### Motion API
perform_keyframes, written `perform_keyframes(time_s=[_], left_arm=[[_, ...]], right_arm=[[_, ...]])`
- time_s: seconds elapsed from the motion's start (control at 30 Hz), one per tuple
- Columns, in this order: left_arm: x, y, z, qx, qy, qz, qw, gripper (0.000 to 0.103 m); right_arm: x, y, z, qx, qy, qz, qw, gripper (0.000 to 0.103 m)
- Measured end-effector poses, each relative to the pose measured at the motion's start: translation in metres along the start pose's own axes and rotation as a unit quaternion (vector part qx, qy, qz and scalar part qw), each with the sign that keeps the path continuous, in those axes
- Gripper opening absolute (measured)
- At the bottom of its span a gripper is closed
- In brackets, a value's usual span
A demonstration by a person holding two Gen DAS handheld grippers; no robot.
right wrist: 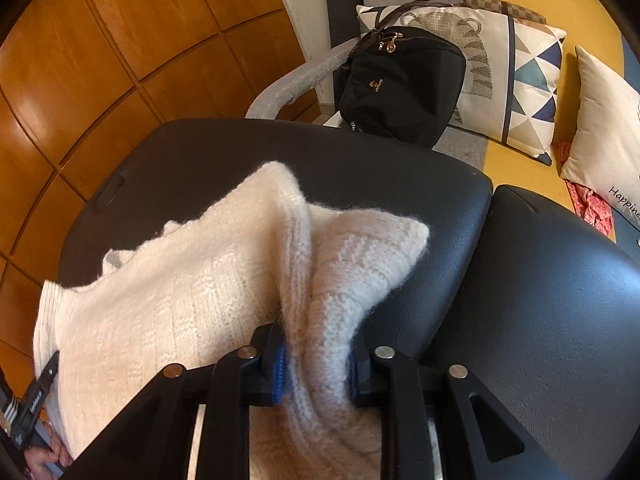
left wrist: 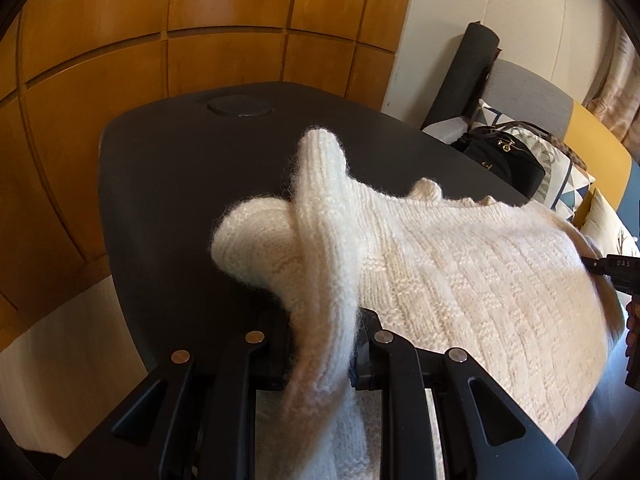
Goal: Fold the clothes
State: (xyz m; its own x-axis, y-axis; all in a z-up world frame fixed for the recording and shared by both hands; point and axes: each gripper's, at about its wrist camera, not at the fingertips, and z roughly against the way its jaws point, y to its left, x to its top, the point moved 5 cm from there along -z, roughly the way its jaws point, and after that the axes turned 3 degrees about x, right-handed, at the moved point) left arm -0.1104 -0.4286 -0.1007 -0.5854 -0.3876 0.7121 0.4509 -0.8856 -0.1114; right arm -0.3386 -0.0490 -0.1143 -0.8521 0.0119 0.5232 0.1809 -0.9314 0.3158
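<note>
Nearest, left tongs (left wrist: 320,360) clamped on a fuzzy ribbed band of the cream sweater (left wrist: 460,280), knit bunched between the pads. Right tongs (right wrist: 318,364) likewise gripping a thick fold of the same sweater (right wrist: 180,300), blue pads pressing the wool from both sides. Sweater draped across the dark worktop (left wrist: 160,184), body spread between the two grips, a sleeve or folded edge rising away from each.

Judged the step in hand: carrying both pinched edges over the body to lay a fold. Best done keeping both grips level and evenly tensioned, lowering the knit flat before letting go, edges lined up with the body beneath; loose fuzzy wool likely to sag or slip, so a slow, low carry advisable.

Hard to tell: which parts are pinched, sleeve or hem, hidden under the linkages. Near edge of the sweater cut off below both views. Opposite tongs only a sliver at each frame edge. Beyond, a black handbag (right wrist: 400,84) and patterned cushion (right wrist: 520,80) on a seat, wooden panels (left wrist: 160,40) behind.
</note>
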Motion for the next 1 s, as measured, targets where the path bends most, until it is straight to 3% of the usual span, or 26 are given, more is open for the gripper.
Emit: perform_keyframes(time_s=[0.07,0.23,0.4,0.47,0.67,0.73,0.87,1.0], left_arm=[[0.0,0.0,-0.002,0.002,0.0,0.002,1.0,0.024],[0.002,0.012,-0.005,-0.003,0.014,0.02,0.9997,0.045],[0.001,0.026,0.002,0.002,0.013,0.035,0.9993,0.048],[0.0,0.03,0.01,0.011,0.006,0.029,0.9995,0.048],[-0.016,0.048,0.036,0.02,-0.008,0.056,0.9982,0.048],[-0.025,0.053,0.041,0.016,-0.005,0.066,0.9976,0.048],[-0.038,0.057,0.045,0.02,0.012,0.057,0.9981,0.048],[-0.046,0.061,0.053,0.02,0.02,0.06,0.9978,0.048]], right_arm=[[0.001,-0.005,0.0,0.007,0.002,-0.014,1.0,0.032],[0.003,-0.011,0.015,0.001,-0.016,-0.018,1.0,0.033],[0.005,0.0,0.057,-0.055,-0.083,0.02,0.995,0.033],[0.0,0.011,0.071,-0.054,-0.096,0.039,0.993,0.033],[-0.048,0.051,0.071,0.009,-0.046,0.082,0.996,0.033],[-0.069,0.061,0.061,-0.005,-0.022,0.103,0.994,0.033],[-0.096,0.056,0.035,-0.094,0.032,0.13,0.987,0.033],[-0.1,0.051,0.048,-0.069,0.011,0.085,0.994,0.034]])
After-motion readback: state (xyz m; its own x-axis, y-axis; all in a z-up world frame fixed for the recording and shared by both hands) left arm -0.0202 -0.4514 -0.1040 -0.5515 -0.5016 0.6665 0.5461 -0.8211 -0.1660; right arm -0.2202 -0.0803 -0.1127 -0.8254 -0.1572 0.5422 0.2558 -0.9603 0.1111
